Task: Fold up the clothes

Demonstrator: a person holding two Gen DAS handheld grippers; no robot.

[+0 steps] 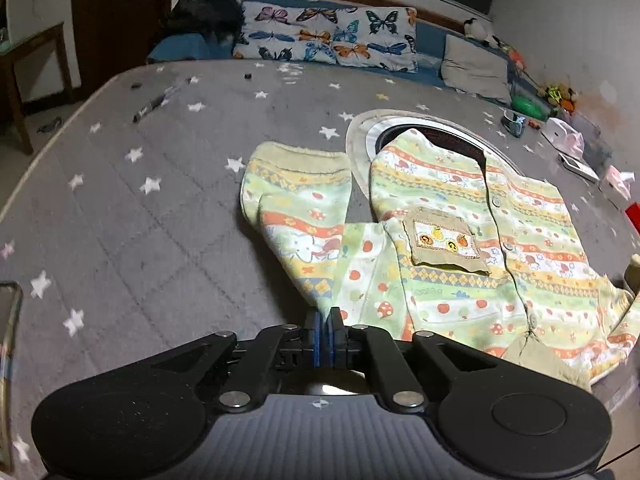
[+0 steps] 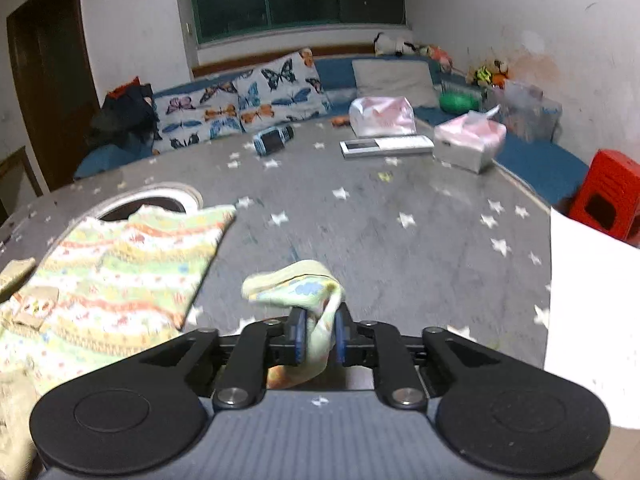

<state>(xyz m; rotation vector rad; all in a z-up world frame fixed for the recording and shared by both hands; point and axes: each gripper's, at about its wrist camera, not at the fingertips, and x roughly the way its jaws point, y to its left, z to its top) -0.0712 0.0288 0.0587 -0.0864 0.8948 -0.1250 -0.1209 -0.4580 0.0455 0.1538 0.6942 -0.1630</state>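
A child's striped top (image 1: pixel 460 240) with a brown chest pocket lies flat on the grey star-print bed cover (image 1: pixel 160 200). Its one sleeve (image 1: pixel 296 208) is spread out to the left. My left gripper (image 1: pixel 324 316) is shut just short of that sleeve's near edge, and I see no cloth between its blue pads. In the right wrist view the top's body (image 2: pixel 120 272) lies to the left. My right gripper (image 2: pixel 320 320) is shut on the other sleeve (image 2: pixel 296 284), whose cuff bunches up above the pads while the rest hangs below.
A white oval ring with a dark centre (image 1: pixel 368 140) lies under the top's collar. Butterfly pillows (image 1: pixel 328 36) line the far edge. A remote (image 2: pixel 386 146), tissue packs (image 2: pixel 468 140), a pink bag (image 2: pixel 380 116) and a red stool (image 2: pixel 608 192) are far right. A white sheet (image 2: pixel 588 320) is near right.
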